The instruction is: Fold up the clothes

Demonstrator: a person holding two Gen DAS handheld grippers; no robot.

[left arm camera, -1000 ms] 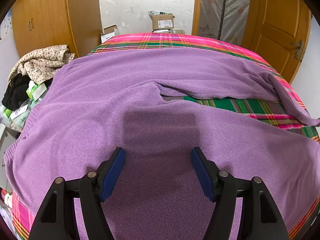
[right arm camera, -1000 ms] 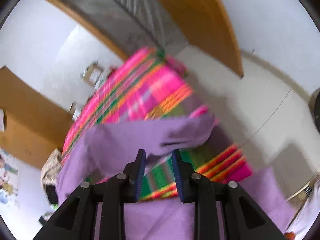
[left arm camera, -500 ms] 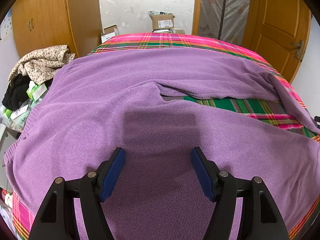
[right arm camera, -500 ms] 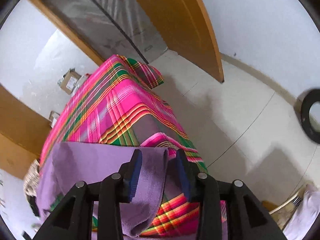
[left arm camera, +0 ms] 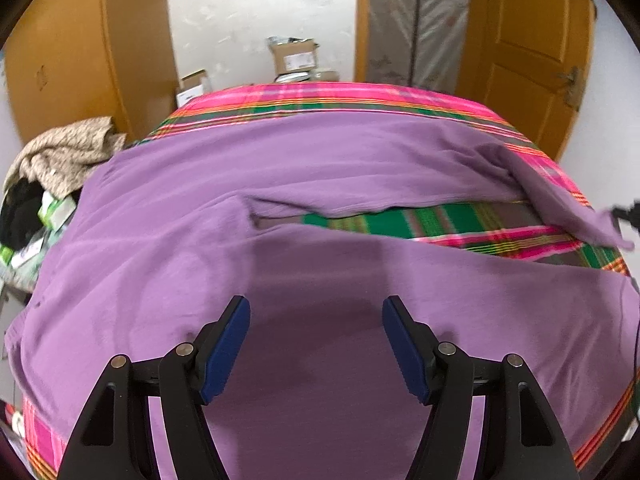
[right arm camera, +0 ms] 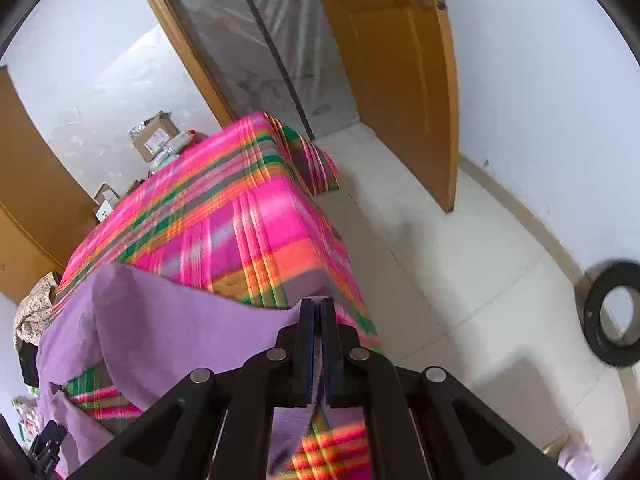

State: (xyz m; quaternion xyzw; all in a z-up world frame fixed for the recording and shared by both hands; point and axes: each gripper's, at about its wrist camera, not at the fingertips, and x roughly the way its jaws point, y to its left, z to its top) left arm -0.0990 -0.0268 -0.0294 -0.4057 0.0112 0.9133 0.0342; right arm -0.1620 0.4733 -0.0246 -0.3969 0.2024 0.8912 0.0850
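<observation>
A purple sweater (left arm camera: 248, 200) lies spread over a bed with a pink and green plaid cover (left arm camera: 448, 224). My left gripper (left arm camera: 316, 332) is open and empty, hovering over the sweater's near body. One sleeve (left arm camera: 560, 204) stretches to the right edge of the bed. In the right wrist view my right gripper (right arm camera: 318, 320) is shut on the end of that purple sleeve (right arm camera: 168, 320) at the bed's right edge. The right gripper also shows at the far right of the left wrist view (left arm camera: 628, 216).
A pile of clothes (left arm camera: 60, 156) sits left of the bed. Cardboard boxes (left arm camera: 294, 56) stand behind it. Wooden doors (right arm camera: 392, 60) and white floor (right arm camera: 460, 280) lie to the right, with a black ring (right arm camera: 614, 316) on the floor.
My right gripper closed on the sleeve end, which lay between its open fingers half a second ago. The left gripper view lifted and tilted slightly; its fingers stayed open.
</observation>
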